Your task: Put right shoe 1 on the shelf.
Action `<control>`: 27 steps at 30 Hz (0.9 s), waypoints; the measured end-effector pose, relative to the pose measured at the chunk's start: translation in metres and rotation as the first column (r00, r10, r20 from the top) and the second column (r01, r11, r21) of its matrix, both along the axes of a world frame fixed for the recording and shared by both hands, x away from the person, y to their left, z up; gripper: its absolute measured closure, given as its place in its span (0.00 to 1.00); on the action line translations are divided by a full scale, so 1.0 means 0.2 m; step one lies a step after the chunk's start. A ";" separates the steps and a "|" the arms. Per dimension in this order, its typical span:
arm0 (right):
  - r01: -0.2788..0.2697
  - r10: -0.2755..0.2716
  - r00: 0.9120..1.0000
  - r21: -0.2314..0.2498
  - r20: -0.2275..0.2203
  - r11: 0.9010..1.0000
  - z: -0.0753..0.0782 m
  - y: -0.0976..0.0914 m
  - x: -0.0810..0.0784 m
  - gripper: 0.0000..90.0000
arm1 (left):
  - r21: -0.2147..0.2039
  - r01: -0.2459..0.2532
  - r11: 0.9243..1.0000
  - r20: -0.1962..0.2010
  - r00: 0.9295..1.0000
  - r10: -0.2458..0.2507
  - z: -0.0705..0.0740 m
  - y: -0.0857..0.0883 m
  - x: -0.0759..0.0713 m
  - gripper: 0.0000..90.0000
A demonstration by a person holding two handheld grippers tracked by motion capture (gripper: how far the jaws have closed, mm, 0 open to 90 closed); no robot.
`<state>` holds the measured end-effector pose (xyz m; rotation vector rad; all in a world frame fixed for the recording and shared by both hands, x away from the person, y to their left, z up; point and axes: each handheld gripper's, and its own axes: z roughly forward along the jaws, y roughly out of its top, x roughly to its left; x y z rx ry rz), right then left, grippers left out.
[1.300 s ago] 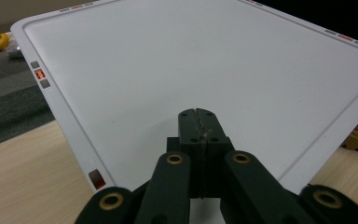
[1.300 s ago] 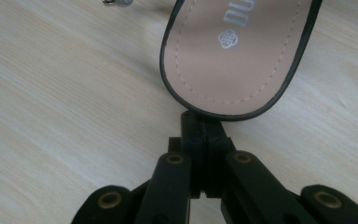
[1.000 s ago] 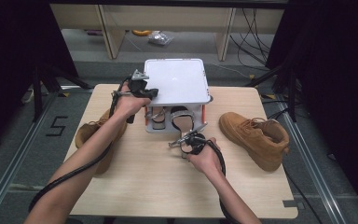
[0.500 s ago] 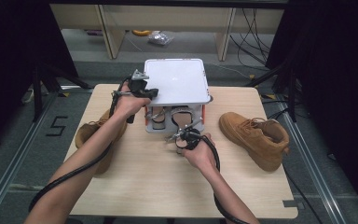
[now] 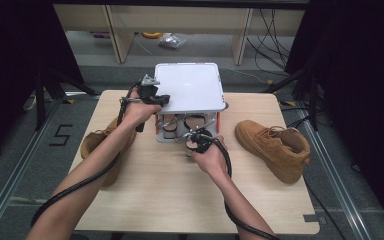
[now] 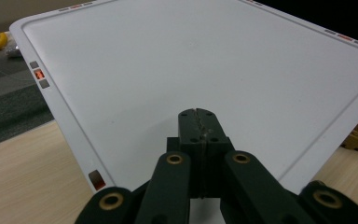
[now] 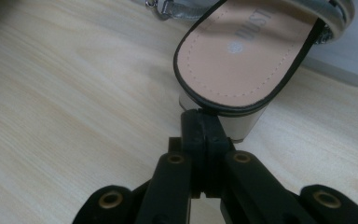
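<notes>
A small rack with a white flat top (image 5: 190, 85) stands at the table's far middle, with sandals (image 5: 192, 122) on the shelf underneath. My left gripper (image 5: 162, 98) lies on the top's left edge. Its jaws are shut with nothing between them, tips (image 6: 198, 116) over the white top (image 6: 191, 60). My right gripper (image 5: 192, 138) is at the rack's front. It is shut too, with its tips (image 7: 200, 119) against the block heel of a tan-insoled sandal (image 7: 247, 51) that has a black rim. Whether the tips touch the heel I cannot tell.
A tan boot (image 5: 275, 147) lies on its side at the table's right. Another tan boot (image 5: 97, 145) sits at the left, partly under my left forearm. A silver buckle strap (image 7: 177, 7) lies by the sandal. Dark floor, cables and shelf legs surround the table.
My right hand has moved a little away from me, toward the rack's front, bringing its tips up to the sandal heel. The left hand has stayed on the white top.
</notes>
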<state>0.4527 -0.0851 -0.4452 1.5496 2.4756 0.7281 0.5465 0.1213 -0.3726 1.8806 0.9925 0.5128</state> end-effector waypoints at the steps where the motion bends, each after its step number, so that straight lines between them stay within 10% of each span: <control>1: -0.001 0.001 1.000 -0.005 0.016 1.000 0.00 0.00 0.01 1.00 | 0.000 0.000 1.000 0.000 1.000 0.000 0.00 0.00 0.00 1.00; 27: 0.079 -0.082 0.992 0.041 0.091 0.996 0.00 -0.04 0.08 1.00 | -0.002 0.004 1.000 0.001 1.000 -0.004 0.00 -0.01 0.00 1.00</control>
